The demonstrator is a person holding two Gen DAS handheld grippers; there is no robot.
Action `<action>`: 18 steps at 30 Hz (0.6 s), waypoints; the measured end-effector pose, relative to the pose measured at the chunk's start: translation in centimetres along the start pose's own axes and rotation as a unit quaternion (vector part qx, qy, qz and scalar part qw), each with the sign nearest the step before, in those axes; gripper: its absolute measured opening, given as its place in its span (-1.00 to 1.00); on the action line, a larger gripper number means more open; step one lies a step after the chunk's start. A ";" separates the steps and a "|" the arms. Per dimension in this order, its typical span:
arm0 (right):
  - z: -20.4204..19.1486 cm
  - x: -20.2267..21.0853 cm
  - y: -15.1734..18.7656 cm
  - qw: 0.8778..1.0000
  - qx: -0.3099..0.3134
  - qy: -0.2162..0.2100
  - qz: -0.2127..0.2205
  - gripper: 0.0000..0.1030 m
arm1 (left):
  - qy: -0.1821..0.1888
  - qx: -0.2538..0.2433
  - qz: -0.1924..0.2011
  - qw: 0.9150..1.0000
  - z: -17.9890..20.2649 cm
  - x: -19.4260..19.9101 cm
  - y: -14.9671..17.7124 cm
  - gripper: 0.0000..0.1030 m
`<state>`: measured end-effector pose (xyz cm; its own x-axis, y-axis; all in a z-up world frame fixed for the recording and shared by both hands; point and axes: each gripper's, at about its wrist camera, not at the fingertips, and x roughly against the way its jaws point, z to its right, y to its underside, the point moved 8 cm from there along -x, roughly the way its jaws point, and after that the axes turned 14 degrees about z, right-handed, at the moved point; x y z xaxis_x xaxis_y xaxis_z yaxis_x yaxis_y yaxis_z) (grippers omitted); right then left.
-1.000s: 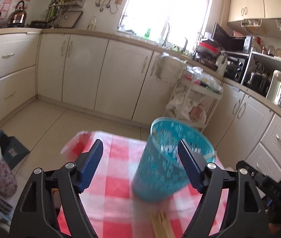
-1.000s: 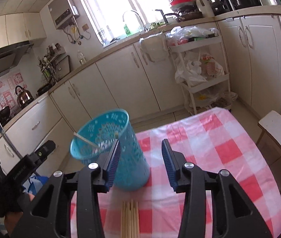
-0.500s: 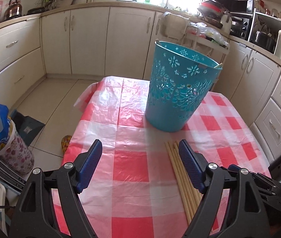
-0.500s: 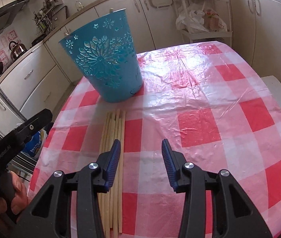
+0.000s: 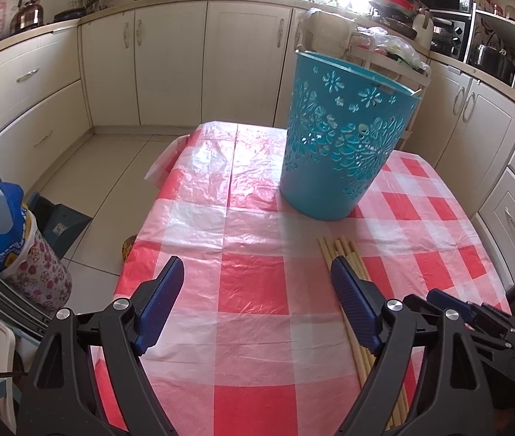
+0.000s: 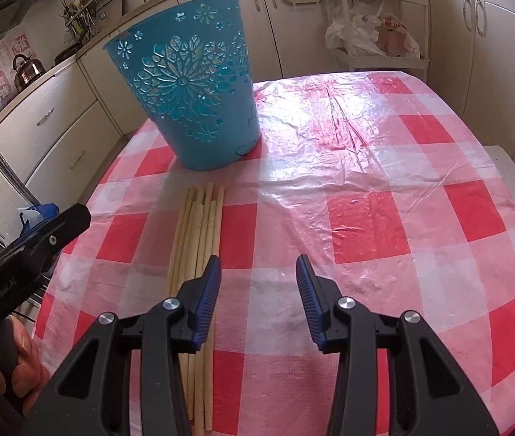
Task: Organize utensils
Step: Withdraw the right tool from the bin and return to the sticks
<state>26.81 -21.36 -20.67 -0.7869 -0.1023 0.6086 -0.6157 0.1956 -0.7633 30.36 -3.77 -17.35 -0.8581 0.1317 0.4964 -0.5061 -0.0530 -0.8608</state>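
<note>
Left gripper (image 5: 257, 279): jaws wide apart, empty, low in frame above checked tablecloth (image 5: 257, 290) | Right gripper (image 6: 257, 272): jaws apart, empty, bottom centre | Chopsticks (image 6: 199, 232): bundled flat on cloth, left of centre, passing under left finger | Blue basket (image 6: 188, 98): upright, upper left, just beyond chopstick tips

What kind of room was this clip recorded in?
Most likely a home kitchen: cream cabinets under a counter run along the walls, a kettle sits on the counter, and a toaster oven stands near the window. The work surface is a table with a checked tablecloth.
</note>
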 end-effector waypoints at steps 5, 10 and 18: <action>-0.2 -1.2 0.1 0.999 0.025 0.005 -0.020 -0.18 | -0.013 -0.004 -0.021 1.000 -0.3 -0.6 1.1 0.54; -0.7 -1.9 0.2 0.999 0.044 0.002 -0.026 -0.20 | -0.016 -0.017 -0.032 0.999 0.4 -1.1 1.5 0.54; -1.0 -2.2 0.1 0.998 0.064 -0.004 -0.029 -0.20 | -0.009 -0.044 -0.048 0.998 2.4 -1.8 2.4 0.54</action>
<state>28.53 -20.12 -21.85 -0.7499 -0.1184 0.6509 -0.6598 0.0626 -0.7488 30.42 -6.48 -20.06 -0.8079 0.1139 0.5782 -0.5771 0.0455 -0.8154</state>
